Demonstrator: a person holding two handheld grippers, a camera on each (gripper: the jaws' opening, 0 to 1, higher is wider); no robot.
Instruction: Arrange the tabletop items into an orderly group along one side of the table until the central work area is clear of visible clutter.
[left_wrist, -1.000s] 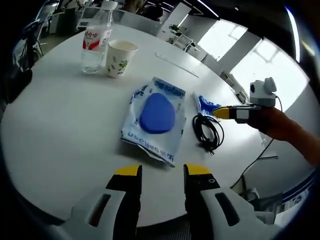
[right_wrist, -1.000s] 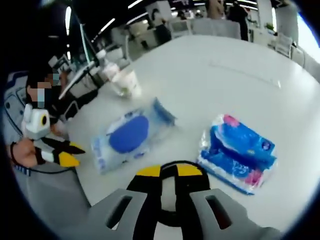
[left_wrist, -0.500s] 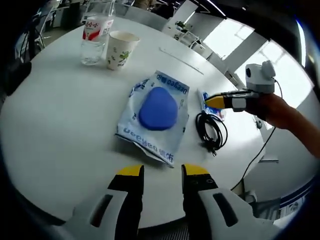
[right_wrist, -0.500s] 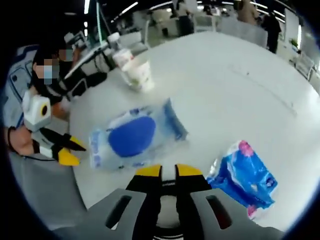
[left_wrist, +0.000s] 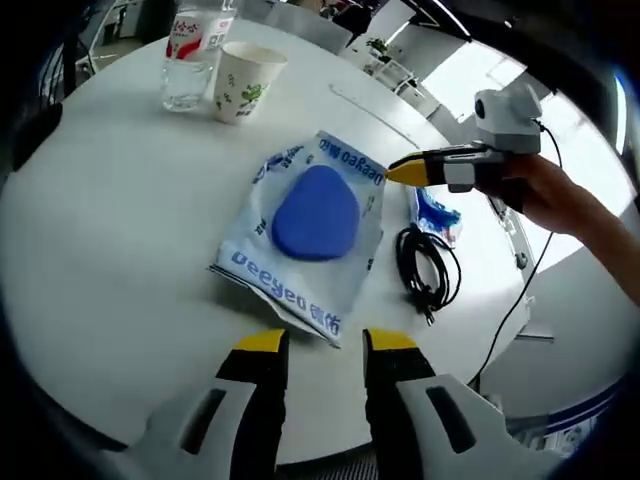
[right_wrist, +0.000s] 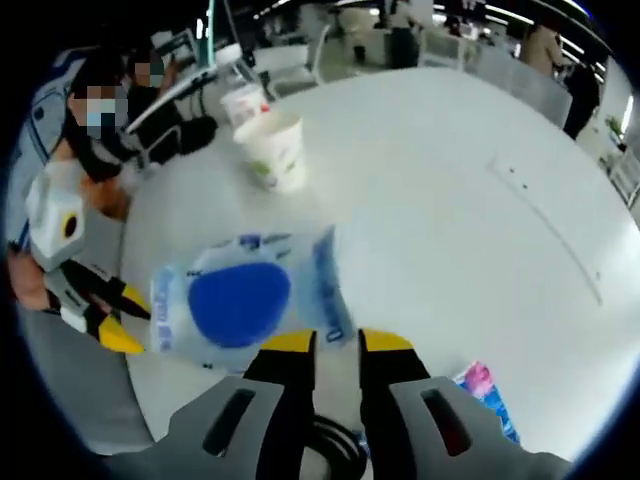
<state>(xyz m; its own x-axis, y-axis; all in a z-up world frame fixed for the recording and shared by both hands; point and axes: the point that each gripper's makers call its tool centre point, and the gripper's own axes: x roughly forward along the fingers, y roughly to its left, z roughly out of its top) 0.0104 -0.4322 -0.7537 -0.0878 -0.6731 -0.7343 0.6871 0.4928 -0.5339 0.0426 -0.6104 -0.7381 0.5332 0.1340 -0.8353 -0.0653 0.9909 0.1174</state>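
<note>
Left gripper (left_wrist: 318, 342) hovers low over the white table (left_wrist: 100, 230), yellow-tipped jaws parted, gripping nothing. Straight ahead of its tips lies the wet-wipes pack (left_wrist: 308, 228) (blue oval lid up), long axis running away from the jaws and slightly rightward. Right of it sits a coiled black cable (left_wrist: 424, 270), then a blue tissue pack (left_wrist: 437, 212). Far ahead-left: paper cup (left_wrist: 242, 82) beside a water bottle (left_wrist: 191, 55). Right gripper (right_wrist: 336, 342), jaws apart and empty, has the wipes pack just ahead-left.
</note>
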